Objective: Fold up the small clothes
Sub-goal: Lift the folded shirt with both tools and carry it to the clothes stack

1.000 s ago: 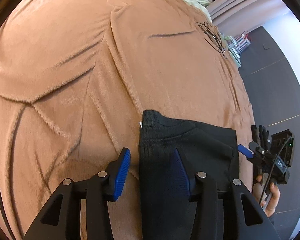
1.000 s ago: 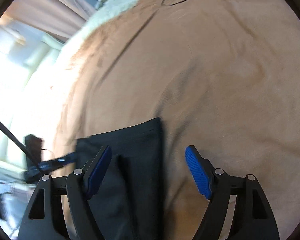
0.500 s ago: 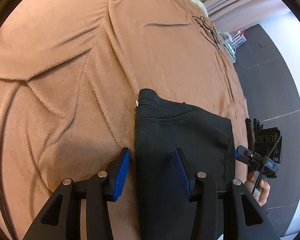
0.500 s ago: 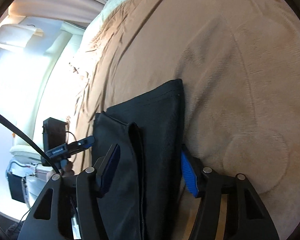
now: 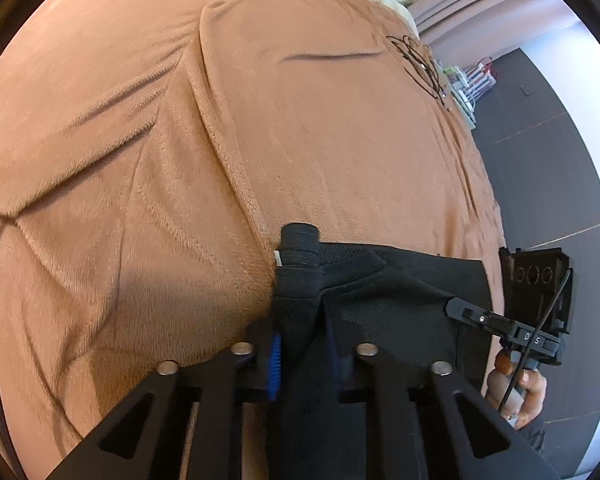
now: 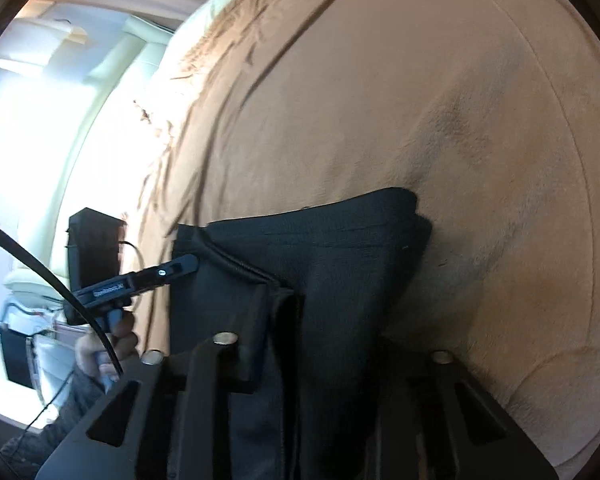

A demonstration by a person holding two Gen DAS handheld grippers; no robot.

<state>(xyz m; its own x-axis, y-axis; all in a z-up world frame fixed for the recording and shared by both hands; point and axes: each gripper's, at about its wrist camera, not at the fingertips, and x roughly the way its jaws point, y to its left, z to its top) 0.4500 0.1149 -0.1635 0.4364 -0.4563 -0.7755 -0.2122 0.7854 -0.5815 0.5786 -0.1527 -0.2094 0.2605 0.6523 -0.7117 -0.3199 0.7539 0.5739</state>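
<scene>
Brown blanket (image 5: pixel 260 140) covers the bed; near its edge lies the black garment (image 5: pixel 400 292), soft, light and limp. Both the left gripper (image 5: pixel 302 344) and right gripper (image 6: pixel 320 344) have just closed, pinching its near corners, good holds for folding.

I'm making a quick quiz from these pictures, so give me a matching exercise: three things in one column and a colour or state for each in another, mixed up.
Column one:
1. left gripper
2. blanket
3. black garment

Column two:
A. tan and creased
B. bunched where it is pinched
C. shut on dark cloth

Pairs: 1-C, 2-A, 3-B
</scene>
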